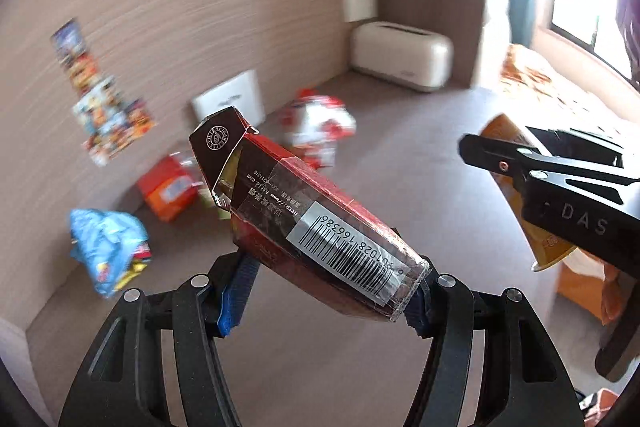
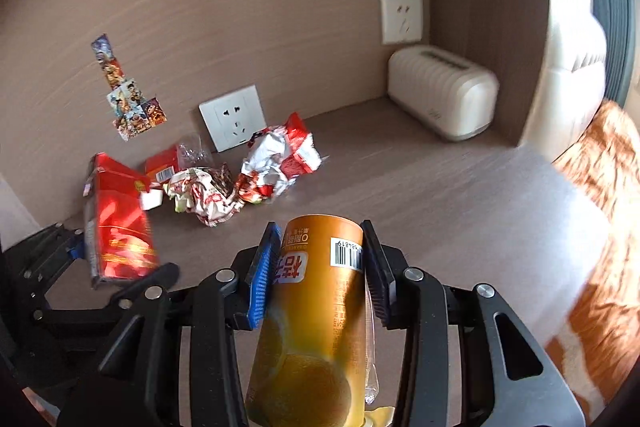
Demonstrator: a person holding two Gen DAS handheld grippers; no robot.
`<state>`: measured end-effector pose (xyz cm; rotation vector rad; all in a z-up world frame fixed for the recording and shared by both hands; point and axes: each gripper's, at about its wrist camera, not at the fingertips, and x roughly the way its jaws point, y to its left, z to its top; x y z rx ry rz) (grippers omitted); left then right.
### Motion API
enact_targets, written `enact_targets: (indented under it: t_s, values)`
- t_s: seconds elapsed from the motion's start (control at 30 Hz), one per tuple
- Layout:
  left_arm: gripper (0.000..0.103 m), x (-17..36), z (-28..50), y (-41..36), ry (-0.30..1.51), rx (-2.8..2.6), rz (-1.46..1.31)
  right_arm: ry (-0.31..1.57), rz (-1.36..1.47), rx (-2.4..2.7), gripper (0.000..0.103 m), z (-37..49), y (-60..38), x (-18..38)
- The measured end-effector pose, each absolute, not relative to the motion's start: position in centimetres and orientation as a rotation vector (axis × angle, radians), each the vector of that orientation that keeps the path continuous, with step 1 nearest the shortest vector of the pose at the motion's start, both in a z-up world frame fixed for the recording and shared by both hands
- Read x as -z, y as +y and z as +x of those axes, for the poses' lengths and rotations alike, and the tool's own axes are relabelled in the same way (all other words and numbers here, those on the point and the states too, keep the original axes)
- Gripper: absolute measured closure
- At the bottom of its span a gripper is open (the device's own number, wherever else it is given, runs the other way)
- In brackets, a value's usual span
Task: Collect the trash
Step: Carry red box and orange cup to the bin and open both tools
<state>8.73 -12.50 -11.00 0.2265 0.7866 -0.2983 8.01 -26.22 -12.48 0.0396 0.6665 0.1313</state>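
My left gripper (image 1: 326, 301) is shut on a red cigarette pack (image 1: 316, 223) with its lid flipped open, held tilted above the table. The pack and left gripper also show at the left of the right wrist view (image 2: 118, 231). My right gripper (image 2: 320, 267) is shut on an orange paper cup (image 2: 316, 311) with a barcode; the cup also shows at the right of the left wrist view (image 1: 532, 211). On the brown table (image 2: 420, 195) by the wall lie a crumpled red-white wrapper (image 2: 280, 159), a crumpled printed wrapper (image 2: 204, 197), a small red box (image 2: 162, 165) and a blue wrapper (image 1: 108, 251).
A cream toaster-like box (image 2: 440, 91) stands in the back right corner. A wall socket (image 2: 234, 117) and stickers (image 2: 128, 95) are on the back wall. An orange patterned bedspread (image 2: 600, 187) lies beyond the table's right edge.
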Motion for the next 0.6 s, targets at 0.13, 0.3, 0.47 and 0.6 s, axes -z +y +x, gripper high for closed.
enact_targets:
  t_s: [0.13, 0.3, 0.47, 0.6]
  values:
    - [0.042, 11.2, 6.3, -17.3, 0.788, 0.409, 0.286, 0.666, 0.064, -0.088, 0.061, 5.0, -29.1, 12.1]
    - [0.042, 11.9, 3.1, -23.1, 0.801, 0.536, 0.354, 0.681, 0.089, -0.004, 0.061, 0.9, -34.1, 12.5]
    - [0.042, 13.7, -0.2, -29.2, 0.861, 0.68, 0.401, 0.717, 0.126, 0.064, 0.061, -3.1, -39.1, 14.4]
    - [0.042, 15.9, -2.2, -32.8, 0.881, 0.742, 0.47, 0.744, 0.152, 0.095, 0.061, -5.4, -42.2, 16.6]
